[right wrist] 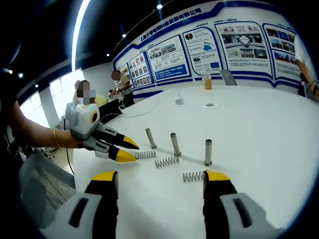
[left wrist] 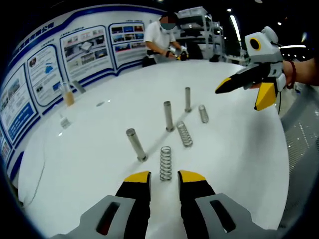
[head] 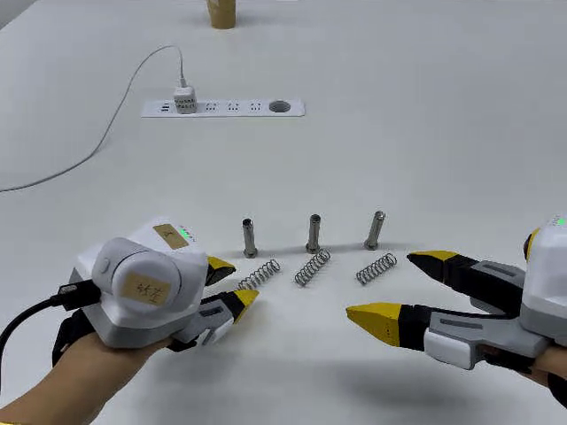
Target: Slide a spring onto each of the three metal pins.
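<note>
Nearest the person, the left gripper (head: 241,282) hovers low over the table (head: 425,142), its jaws a narrow gap apart with nothing between them. The right gripper (head: 383,283) is spread wide and is just as empty.

Just ahead of the left gripper's tips lies the left spring (left wrist: 165,163), lined up almost along the jaws in the left gripper view. Whether the tips touch it is hard to tell from the head view. The middle spring (head: 312,266) and the right spring (head: 376,268) lie flat in the same row, the right one near the right gripper's upper tip.

Behind each spring stands a pin: the left pin (head: 249,237), the middle pin (head: 314,233) and the right pin (head: 376,229). All three are bare, so no spring is on yet.

The step in hand looks like picking up the left spring. It would go best as a light pinch across the coils near the close end, so the coils are not crushed. That leaves the far end free to be lifted over the left pin's top and lowered straight down.

Well beyond the pins lie a power strip (head: 223,108) and a tan cup (head: 221,13).
</note>
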